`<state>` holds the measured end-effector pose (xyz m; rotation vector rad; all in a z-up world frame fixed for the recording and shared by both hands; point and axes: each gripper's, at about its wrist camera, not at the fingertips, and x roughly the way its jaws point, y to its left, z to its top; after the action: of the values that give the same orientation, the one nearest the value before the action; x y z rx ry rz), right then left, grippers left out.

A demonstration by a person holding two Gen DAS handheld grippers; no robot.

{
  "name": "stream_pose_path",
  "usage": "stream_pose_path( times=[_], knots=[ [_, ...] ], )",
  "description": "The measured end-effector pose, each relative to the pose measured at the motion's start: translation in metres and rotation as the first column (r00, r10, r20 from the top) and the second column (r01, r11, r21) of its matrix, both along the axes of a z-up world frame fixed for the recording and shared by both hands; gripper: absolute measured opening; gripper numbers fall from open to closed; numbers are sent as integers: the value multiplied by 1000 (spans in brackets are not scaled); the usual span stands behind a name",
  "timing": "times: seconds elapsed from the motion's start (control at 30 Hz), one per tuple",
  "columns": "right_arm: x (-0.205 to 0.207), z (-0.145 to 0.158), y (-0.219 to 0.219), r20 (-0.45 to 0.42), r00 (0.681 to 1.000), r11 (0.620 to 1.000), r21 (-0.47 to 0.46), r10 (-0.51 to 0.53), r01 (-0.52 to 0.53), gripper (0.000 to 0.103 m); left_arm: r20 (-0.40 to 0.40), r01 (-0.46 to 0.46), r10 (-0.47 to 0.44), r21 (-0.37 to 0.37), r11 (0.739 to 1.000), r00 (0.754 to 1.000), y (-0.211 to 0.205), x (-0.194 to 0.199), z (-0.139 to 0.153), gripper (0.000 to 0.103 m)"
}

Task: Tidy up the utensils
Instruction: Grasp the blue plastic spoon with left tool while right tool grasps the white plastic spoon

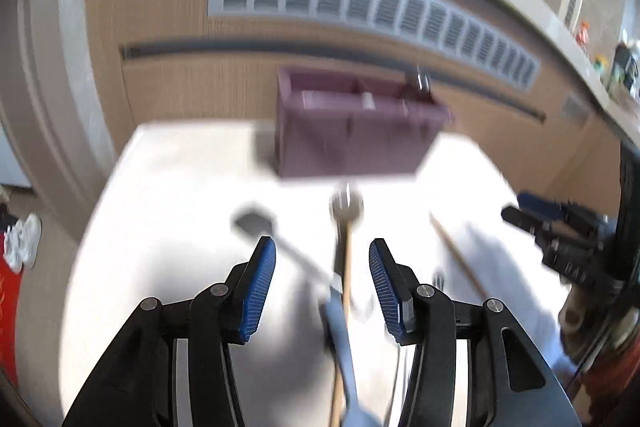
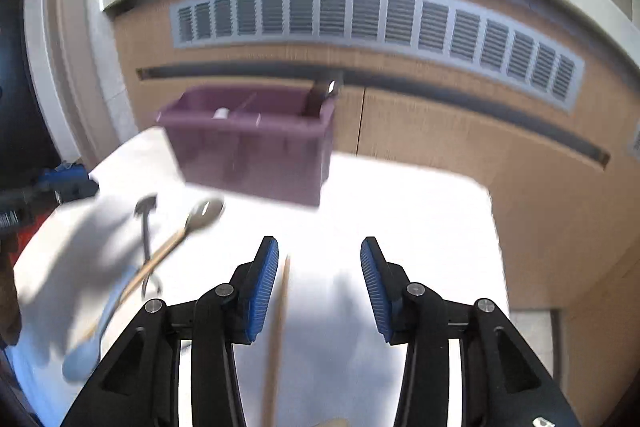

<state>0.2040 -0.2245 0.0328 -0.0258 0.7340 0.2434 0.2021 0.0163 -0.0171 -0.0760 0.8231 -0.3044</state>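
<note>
A purple divided caddy (image 1: 352, 143) stands at the far edge of a white table (image 1: 168, 187); a metal utensil sticks up from its right compartment (image 1: 420, 83). It also shows in the right wrist view (image 2: 256, 155). My left gripper (image 1: 322, 287) is open above a crossed pile: a wooden-handled spoon (image 1: 347, 259), a light blue spoon (image 1: 340, 339) and a dark utensil (image 1: 256, 223). A wooden stick (image 1: 456, 259) lies to the right. My right gripper (image 2: 320, 287) is open and empty, with a wooden stick (image 2: 280, 315) lying by its left finger. The pile lies to its left (image 2: 168, 251).
A wood-panelled wall with a long grey vent (image 2: 376, 23) rises behind the table, under a pale counter ledge. The other gripper shows at the right edge of the left view (image 1: 560, 239). The frames are blurred by motion.
</note>
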Motion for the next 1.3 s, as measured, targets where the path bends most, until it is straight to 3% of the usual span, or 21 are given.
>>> stream_pose_path(
  times=[0.23,0.43,0.57,0.7,0.73,0.87,0.97,1.1,1.3],
  knots=[
    [-31,-26,10,-70,996,998,37,59,-56,41,-133,-6,9,20,1000,991,-13,-35,-39,47],
    [-40,-30,19,-61,995,997,10,77,-76,41,-210,-14,20,30,999,978,-19,-18,-53,34],
    [-39,-27,19,-72,994,996,37,85,-82,41,-219,-10,22,56,998,975,-26,-7,-54,33],
    [-35,-27,26,-123,985,987,118,124,-109,41,-194,9,12,104,994,981,-33,-2,-54,29],
    [-34,-27,29,-136,981,983,144,136,-116,41,-187,0,18,97,995,982,-31,-2,-53,14],
    [-30,-29,54,-191,961,967,199,198,-159,41,-150,-37,38,11,999,988,-9,-7,-41,12],
    [-27,-34,80,-234,946,967,174,225,-187,41,-95,-68,66,-18,998,993,7,-16,-26,12],
    [-14,-44,105,-310,931,977,151,190,-149,41,-38,-95,93,-55,994,995,26,-28,-12,12],
    [1,-50,130,-322,937,991,43,133,-126,41,-24,-93,91,-100,991,996,35,-34,-9,12]
  ],
)
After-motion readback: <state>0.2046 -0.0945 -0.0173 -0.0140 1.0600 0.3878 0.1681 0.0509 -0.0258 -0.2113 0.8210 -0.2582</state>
